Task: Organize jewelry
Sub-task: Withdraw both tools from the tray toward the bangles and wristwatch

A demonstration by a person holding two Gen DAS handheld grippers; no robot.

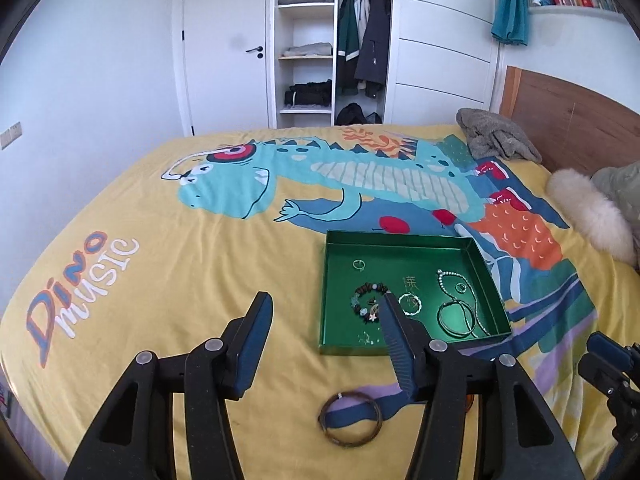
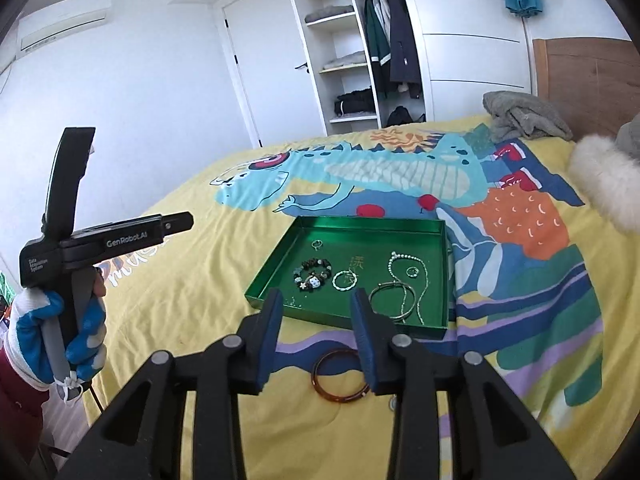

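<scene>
Lying on the yellow dinosaur-print bedspread (image 1: pixel 168 280), the shallow green metal tray (image 2: pixel 400 222) holds a dark beaded bracelet (image 2: pixel 314 274), a small silver ring (image 2: pixel 317 244), a pale twisted bangle (image 2: pixel 344 281), thin wire hoops (image 2: pixel 394 298) and a silver bead chain (image 2: pixel 404 258). Outside the tray, at 6 o'clock from its near wall, a brown amber-toned bangle (image 2: pixel 340 376) rests flat on the cloth. The right gripper (image 2: pixel 318 308) hangs above with jaws parted and empty; the bangle sits between and just below its fingertips in view, untouched. The left gripper (image 1: pixel 326 314) is likewise released, nothing gripped; the same bangle lies at 6 o'clock from its tips, apart from both fingers. A gloved hand (image 2: pixel 76 332) holds that left tool.
</scene>
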